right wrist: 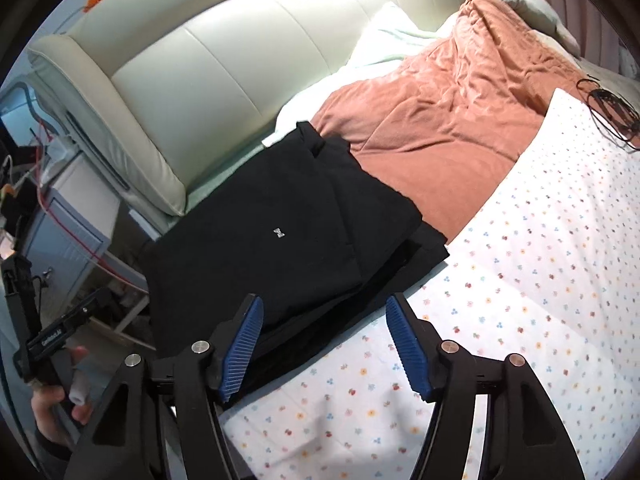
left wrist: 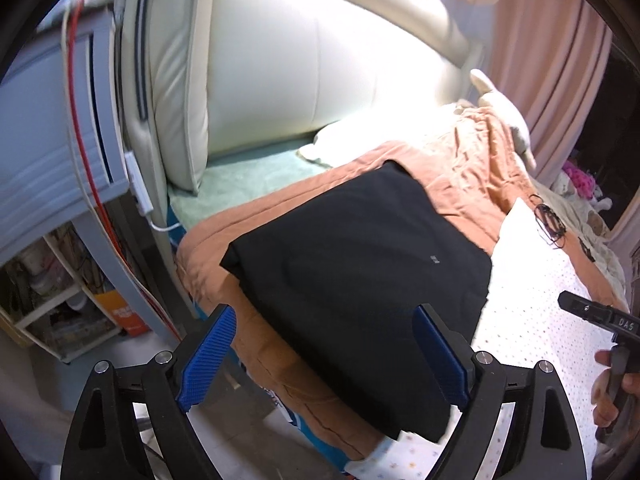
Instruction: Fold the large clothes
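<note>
A black garment [left wrist: 360,264] lies folded into a flat rectangle on the bed, partly on an orange blanket [left wrist: 472,152] and partly on a white flower-print sheet [left wrist: 532,320]. It also shows in the right wrist view [right wrist: 272,236], with a small white mark on top. My left gripper [left wrist: 324,356] is open and empty, hovering over the garment's near edge. My right gripper [right wrist: 324,344] is open and empty, above the garment's right corner and the sheet [right wrist: 520,280]. The right gripper's body [left wrist: 600,316] shows at the left view's right edge.
A cream padded headboard [right wrist: 192,80] stands behind the bed. A grey bedside cabinet [left wrist: 44,152] with red and white cables [left wrist: 76,128] is at the left. Eyeglasses [right wrist: 612,108] lie on the bed at the far right. Pink curtains [left wrist: 552,48] hang beyond.
</note>
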The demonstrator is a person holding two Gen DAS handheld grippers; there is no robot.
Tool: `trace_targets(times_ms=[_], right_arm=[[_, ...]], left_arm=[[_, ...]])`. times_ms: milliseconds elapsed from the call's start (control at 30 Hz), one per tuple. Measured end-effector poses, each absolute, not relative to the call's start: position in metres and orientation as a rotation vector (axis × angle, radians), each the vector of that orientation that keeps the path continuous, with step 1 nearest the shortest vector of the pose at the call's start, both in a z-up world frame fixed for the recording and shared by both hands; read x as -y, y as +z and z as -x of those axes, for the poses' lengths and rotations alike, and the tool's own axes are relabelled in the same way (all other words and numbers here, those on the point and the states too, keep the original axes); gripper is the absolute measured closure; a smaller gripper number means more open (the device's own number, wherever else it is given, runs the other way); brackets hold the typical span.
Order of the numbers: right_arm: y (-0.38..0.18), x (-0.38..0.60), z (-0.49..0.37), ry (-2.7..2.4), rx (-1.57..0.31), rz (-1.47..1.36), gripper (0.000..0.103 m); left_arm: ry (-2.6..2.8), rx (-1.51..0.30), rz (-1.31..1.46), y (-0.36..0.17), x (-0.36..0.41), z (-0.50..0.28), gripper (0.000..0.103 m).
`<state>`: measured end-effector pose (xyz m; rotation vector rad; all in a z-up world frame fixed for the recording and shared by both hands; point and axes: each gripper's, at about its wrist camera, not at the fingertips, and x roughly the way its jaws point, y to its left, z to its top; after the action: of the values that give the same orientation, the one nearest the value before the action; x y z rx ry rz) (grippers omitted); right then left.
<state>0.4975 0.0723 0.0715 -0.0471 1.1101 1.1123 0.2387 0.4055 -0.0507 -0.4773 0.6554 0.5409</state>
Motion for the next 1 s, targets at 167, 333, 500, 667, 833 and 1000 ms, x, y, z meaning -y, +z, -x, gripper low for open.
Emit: trace_targets(times_ms=[167,333,500,667,833,1000], right_arm=[[0.103,-0.035,-0.489,1.120,-1.067,0.019,0.011],[0.136,-0.002,-0.476,1.131,-1.004,0.038,0.006],[0.157,0.027,-0.462,1.142,-0.932,0.066,0.003],[0.170,0.063,-0.451,1.135,-0.886,0.077,0.001],[0.175,0.103,-0.443,1.124,-0.855,0.050,0.001],[0.175,0.143,-0.428,1.091,-0.823,0.066,0.001]], left_arm=[[0.551,-0.616,0.420,-0.028,-0.374,-0.229,0.004],[0.531,-0.584,0.395,-0.008,-0.342,-0.219,0.003],[0.512,-0.546,0.371,0.009,-0.310,-0.209,0.001],[0.502,-0.513,0.342,0.021,-0.276,-0.200,0.001],[0.479,-0.488,0.322,0.027,-0.243,-0.189,0.001],[0.444,-0.473,0.307,0.026,-0.209,-0.179,0.001]])
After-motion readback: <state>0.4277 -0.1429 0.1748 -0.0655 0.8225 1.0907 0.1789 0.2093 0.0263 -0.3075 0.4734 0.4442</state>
